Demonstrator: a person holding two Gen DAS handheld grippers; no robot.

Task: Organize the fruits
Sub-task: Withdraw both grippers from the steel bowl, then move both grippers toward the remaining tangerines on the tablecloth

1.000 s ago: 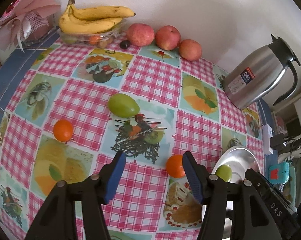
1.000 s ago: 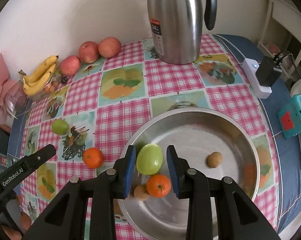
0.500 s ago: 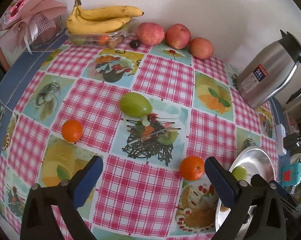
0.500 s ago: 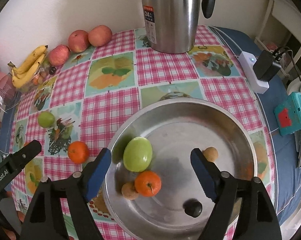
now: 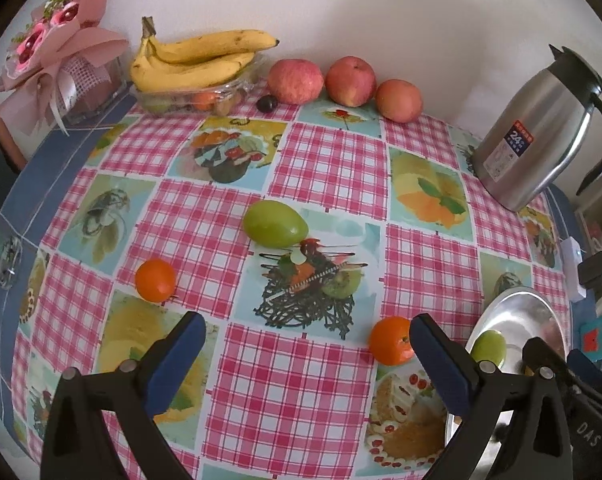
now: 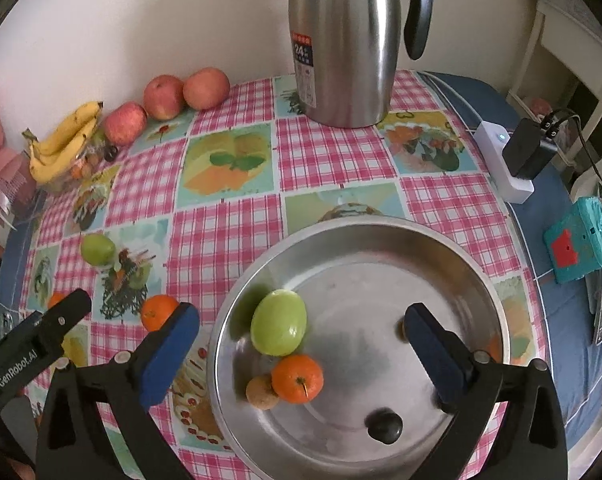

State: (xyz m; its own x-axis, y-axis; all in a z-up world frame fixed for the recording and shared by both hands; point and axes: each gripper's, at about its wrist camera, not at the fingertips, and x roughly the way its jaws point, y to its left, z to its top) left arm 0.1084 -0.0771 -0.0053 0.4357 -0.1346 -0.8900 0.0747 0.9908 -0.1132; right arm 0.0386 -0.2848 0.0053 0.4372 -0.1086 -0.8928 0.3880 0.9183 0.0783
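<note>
Left wrist view first: the left claw hangs over the checked cloth of the counter with its jaws spread wide and nothing between them but bare cloth. Beyond its left finger sits a small orange, apart from the pad; straight ahead of the gap lies a green mango; just beside the outer face of its right finger rests a second orange, not gripped. Far ahead, along the wall, lie the bananas on a clear tray and a row of red apples, with a steel jug off to the claw's far right. Right wrist view: the right claw hovers over the steel bowl; its jaws have just been opening and now stand wide, gripping nothing. Its left finger is outside the bowl's rim, near the orange on the cloth, and its right finger is over the bowl's floor. Between the fingers, lying loose in the bowl, are a green fruit touching an orange fruit, which touches a small brownish fruit. Nearer the claw's base sits a dark round fruit, alone. Another small fruit is mostly hidden behind the right fingertip.
</note>
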